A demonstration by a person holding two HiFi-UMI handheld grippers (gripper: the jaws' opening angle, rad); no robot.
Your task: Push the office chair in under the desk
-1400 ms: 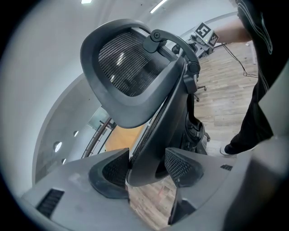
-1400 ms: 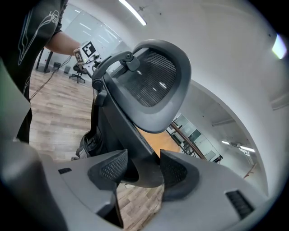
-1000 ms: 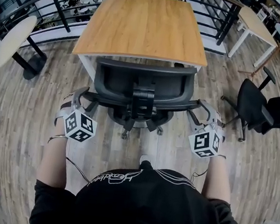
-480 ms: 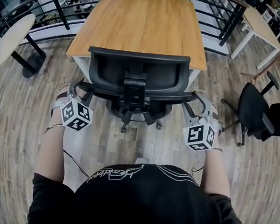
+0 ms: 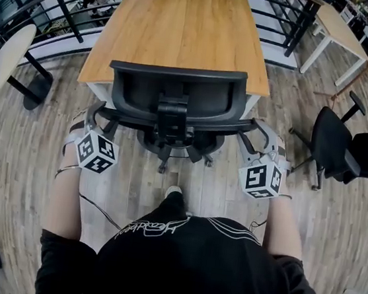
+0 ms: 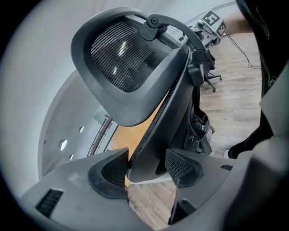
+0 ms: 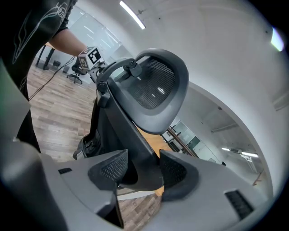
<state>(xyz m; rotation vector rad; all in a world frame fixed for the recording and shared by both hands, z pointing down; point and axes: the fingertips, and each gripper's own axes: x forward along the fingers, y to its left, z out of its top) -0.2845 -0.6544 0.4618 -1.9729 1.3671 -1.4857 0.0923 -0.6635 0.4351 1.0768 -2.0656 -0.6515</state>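
A black mesh-backed office chair stands on the wood floor, its backrest top overlapping the near edge of the wood-topped desk. My left gripper is shut on the left edge of the backrest, and my right gripper is shut on the right edge. In the left gripper view the chair's back frame sits between the two ribbed pads of the left gripper. In the right gripper view the frame fills the gap of the right gripper. The seat is hidden under the backrest.
A second black chair stands at the right. White tables are at the back right, a round table at the left, and a dark railing runs behind the desk. The person's shoe is just behind the chair base.
The chair has rolled forward toward the desk with both grippers still on its backrest. The person's foot has stepped forward behind it.
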